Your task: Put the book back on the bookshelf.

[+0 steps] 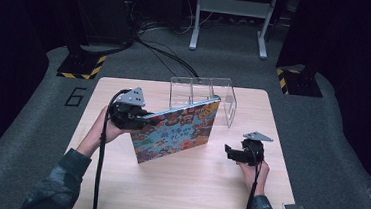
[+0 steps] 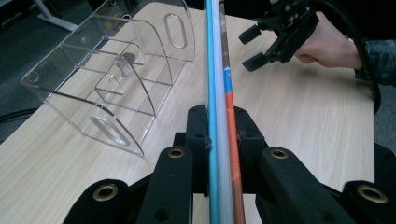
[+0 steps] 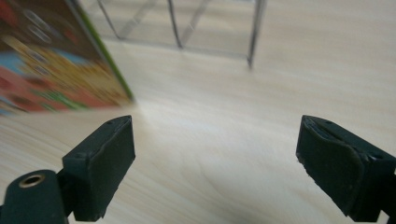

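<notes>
Black jaws of the left gripper rise closest to the lens in the left gripper view, clamped on the edge of a thin picture book, whose blue and orange spine runs straight up between them. Held this way the book stands on edge, tilted, with one lower corner down on the table, just in front of the clear acrylic rack; I judge the grip at one side edge is meant to keep the book upright so it can be slid into one of the rack's slots. To the right of the book and well apart from it, the right gripper hovers low over the wood with its jaws spread wide and nothing between them, free to steady the book's far edge if needed. Its own view is blurred, with the book's cover smeared at the left and the rack's dividers cut off at the top. How many slots the rack has, and whether the book's bottom edge rests flat, I cannot tell; the cover's lettering is too small to read.
</notes>
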`<state>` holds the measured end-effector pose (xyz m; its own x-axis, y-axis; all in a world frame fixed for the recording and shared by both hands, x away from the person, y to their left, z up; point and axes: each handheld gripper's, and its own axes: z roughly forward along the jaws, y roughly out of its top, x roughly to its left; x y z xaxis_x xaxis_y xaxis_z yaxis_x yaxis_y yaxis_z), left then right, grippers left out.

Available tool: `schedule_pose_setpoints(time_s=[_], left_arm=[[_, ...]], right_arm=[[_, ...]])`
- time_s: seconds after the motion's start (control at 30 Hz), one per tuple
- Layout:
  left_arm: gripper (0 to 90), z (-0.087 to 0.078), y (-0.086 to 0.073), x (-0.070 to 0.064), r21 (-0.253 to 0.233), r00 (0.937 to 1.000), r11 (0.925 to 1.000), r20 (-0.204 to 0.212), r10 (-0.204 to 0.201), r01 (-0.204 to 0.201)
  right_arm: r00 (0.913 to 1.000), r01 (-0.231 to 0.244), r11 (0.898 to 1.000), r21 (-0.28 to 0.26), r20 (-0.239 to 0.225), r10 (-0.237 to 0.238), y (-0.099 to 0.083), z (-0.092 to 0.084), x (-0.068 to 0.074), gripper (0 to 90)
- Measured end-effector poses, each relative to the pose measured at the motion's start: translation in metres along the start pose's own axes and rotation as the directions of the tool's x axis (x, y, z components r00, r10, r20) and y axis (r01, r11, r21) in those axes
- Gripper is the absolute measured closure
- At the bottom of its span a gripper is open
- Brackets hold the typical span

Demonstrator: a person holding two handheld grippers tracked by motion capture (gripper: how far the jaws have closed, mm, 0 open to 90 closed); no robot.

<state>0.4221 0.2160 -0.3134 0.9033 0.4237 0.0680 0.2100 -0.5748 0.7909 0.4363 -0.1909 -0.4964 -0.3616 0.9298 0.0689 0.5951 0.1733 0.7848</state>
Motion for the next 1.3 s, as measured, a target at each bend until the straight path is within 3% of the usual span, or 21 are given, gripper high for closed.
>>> schedule_pose_setpoints(time_s=[0.1, 0.17, 0.23, 0.5, 0.7, 0.93, 1.03, 1.2, 1.3], left_arm=[[80.0, -0.004, -0.003, 0.002, -0.002, 0.9999, 1.0, -0.012, -0.007, 0.007], [80.1, -0.007, -0.006, 0.002, -0.006, 0.9994, 0.9995, -0.015, -0.032, 0.032], [80.0, -0.01, -0.008, 0.004, -0.006, 0.9989, 0.9992, -0.027, -0.039, 0.039], [79.5, -0.018, -0.015, 0.009, 0.0, 0.9934, 0.9958, -0.07, -0.091, 0.091], [72.3, -0.014, -0.009, 0.008, 0.039, 0.9905, 0.9977, -0.128, -0.051, 0.056], [74.4, -0.011, -0.008, 0.012, 0.067, 0.9936, 0.9964, -0.104, -0.044, 0.051], [78.0, -0.011, -0.009, 0.011, 0.053, 0.9946, 0.9961, -0.081, -0.065, 0.07], [80.5, -0.01, -0.009, 0.006, 0.03, 0.9905, 0.9929, -0.079, -0.112, 0.115], [80.8, -0.01, -0.006, 0.002, 0.034, 0.9915, 0.9939, -0.081, -0.102, 0.105]], right_arm=[[0.9994, -0.017, 0.999, 0.027, 0.029, 0.016, -0.015, 0.008, -0.006, 10.1], [0.9986, -0.039, 0.998, 0.049, 0.037, 0.037, -0.021, 0.011, -0.011, 8.7], [0.9977, -0.028, 0.999, 0.046, 0.064, 0.025, -0.025, 0.011, -0.013, 9.2], [0.9961, -0.004, 0.998, 0.065, 0.088, -0.002, -0.028, 0.013, -0.019, 10.6], [0.995, -0.027, 0.998, 0.059, 0.098, 0.021, -0.028, 0.014, -0.018, 11.9], [0.9948, -0.037, 0.998, 0.055, 0.097, 0.031, -0.028, 0.013, -0.019, 13.3], [0.9955, -0.036, 0.998, 0.049, 0.089, 0.031, -0.028, 0.013, -0.019, 14.1], [0.9952, -0.039, 0.998, 0.048, 0.092, 0.034, -0.028, 0.012, -0.021, 14.5], [0.995, -0.045, 0.998, 0.051, 0.091, 0.04, -0.028, 0.012, -0.022, 14.5]])
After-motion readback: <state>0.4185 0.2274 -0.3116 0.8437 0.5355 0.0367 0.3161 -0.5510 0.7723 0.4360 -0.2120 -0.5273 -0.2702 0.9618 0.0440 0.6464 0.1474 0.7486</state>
